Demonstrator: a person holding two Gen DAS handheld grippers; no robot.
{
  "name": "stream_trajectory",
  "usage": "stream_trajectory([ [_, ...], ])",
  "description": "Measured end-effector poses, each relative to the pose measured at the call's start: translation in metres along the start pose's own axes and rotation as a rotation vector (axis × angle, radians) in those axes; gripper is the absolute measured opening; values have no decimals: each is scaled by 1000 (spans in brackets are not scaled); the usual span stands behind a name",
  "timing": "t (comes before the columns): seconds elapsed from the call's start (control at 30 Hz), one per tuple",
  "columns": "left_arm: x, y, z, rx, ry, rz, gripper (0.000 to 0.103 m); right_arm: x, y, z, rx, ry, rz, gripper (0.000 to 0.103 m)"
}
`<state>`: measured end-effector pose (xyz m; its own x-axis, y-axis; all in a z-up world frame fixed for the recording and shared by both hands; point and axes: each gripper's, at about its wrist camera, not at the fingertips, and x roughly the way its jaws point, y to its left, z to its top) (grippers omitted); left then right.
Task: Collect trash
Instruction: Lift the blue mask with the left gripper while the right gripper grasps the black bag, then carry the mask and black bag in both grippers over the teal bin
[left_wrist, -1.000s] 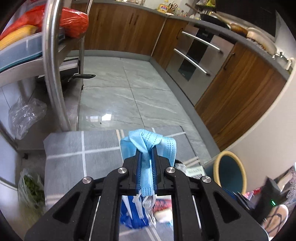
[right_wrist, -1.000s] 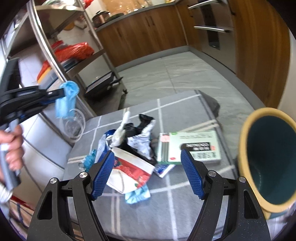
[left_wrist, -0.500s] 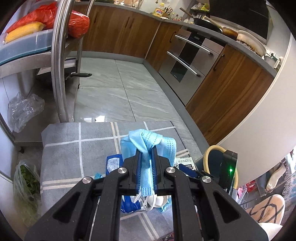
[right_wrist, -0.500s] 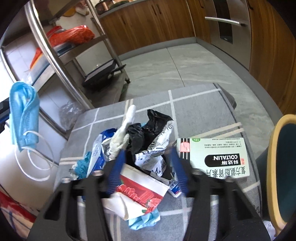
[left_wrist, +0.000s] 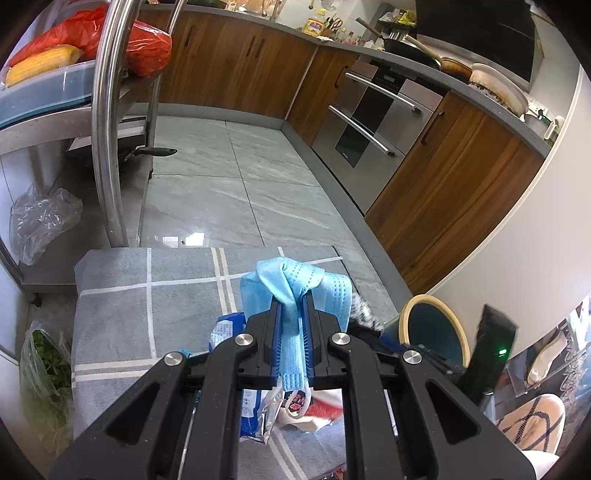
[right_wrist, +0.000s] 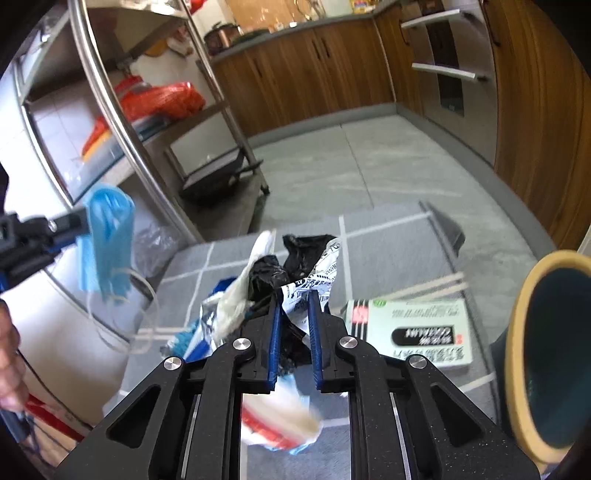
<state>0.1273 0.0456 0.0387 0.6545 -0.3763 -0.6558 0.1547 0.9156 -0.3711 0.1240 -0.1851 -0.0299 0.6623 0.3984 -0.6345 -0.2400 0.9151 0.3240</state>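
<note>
My left gripper (left_wrist: 291, 308) is shut on a light blue face mask (left_wrist: 295, 280), whose white loops dangle below the jaws. The right wrist view shows the mask (right_wrist: 109, 236) held in the air left of the table. My right gripper (right_wrist: 294, 301) is closing on a crumpled black-and-white wrapper (right_wrist: 314, 266) atop the trash pile, and its blue pads pinch the wrapper. A white scrap (right_wrist: 240, 295) and a red-and-white packet (right_wrist: 277, 424) lie around it. A green-and-white medicine box (right_wrist: 413, 332) lies to the right. A teal bin with a yellow rim (right_wrist: 517, 332) stands beyond the table's right edge.
The trash lies on a grey checked tablecloth (right_wrist: 388, 251). A steel rack (left_wrist: 107, 147) with red bags stands left of the table, with a clear plastic bag (left_wrist: 40, 221) and a bag of greens (left_wrist: 44, 369) below. Wooden cabinets and an oven (left_wrist: 369, 125) line the far side. A person's hand (right_wrist: 9, 369) shows at the left.
The right gripper's jaws went from wide open to closed on the black-and-white wrapper as it moved into the pile. The left gripper kept hold of the mask and drifted slightly.
</note>
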Motion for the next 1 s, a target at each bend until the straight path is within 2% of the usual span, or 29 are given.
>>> stream_trajectory([
  [0.17, 8, -1, -4, -4, 18, 2, 9, -14, -5, 11, -7, -61, -48, 14],
  [0.33, 21, -2, -9, -2, 55, 3, 9, -18, -9, 12, -14, -45, -99, 13],
  [0.7, 25, -13, -6, 12, 48, -14, 9, -46, -31, 11, 38, -84, -112, 13],
  [1.0, 31, -49, -3, 59, 47, -56, 9, -97, -56, 12, 78, -153, -125, 13],
])
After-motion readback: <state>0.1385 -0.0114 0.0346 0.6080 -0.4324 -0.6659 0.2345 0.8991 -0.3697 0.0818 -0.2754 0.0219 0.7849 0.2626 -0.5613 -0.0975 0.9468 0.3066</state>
